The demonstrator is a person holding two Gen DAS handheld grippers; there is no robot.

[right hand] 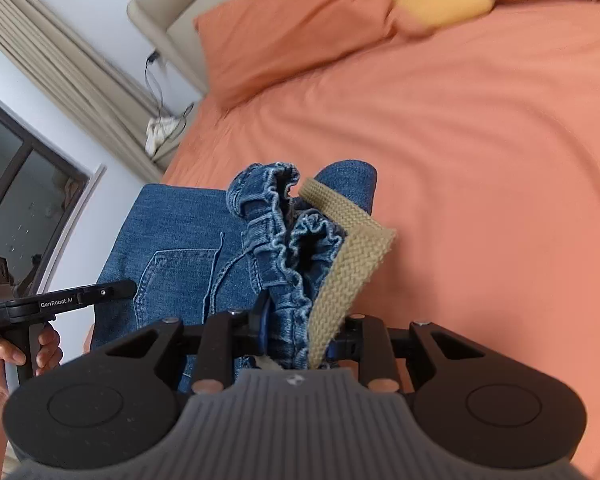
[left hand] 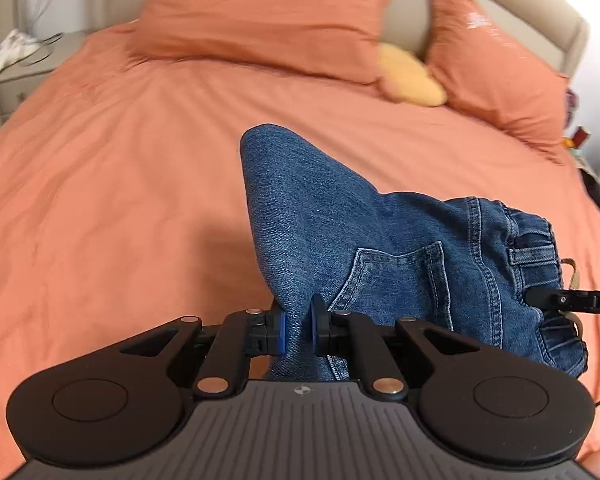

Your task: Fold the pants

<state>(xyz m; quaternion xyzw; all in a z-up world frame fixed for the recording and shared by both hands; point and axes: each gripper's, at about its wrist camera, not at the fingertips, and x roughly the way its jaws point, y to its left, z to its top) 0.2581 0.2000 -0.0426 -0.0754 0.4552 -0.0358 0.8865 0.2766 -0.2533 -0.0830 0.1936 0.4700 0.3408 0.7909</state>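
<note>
Denim pants [left hand: 340, 248], blue with a stitched back pocket, hang bunched above an orange-covered bed [left hand: 120, 200], pinched at two places. Orange pillows [left hand: 268, 20] lean on a beige headboard [left hand: 408, 24], with a soft yellow object [left hand: 412, 76], blurred beyond naming, between them. Beside the bed stand a nightstand [left hand: 28, 72] carrying white cloth and cables, beige curtains [right hand: 60, 56] and a dark-framed window [right hand: 20, 184].

How far the legs hang below is cut off by both gripper bodies. The left hand-held gripper [left hand: 297, 330] has its blue pads clamped on a fold of denim near the pocket. The right hand-held gripper [right hand: 300, 332] is closed over the gathered elastic waistband [right hand: 284, 248] and a tan woven drawstring [right hand: 348, 264]; its pads are buried in cloth. The person's left hand [right hand: 20, 352] wraps a grip handle at the right view's lower left edge.
</note>
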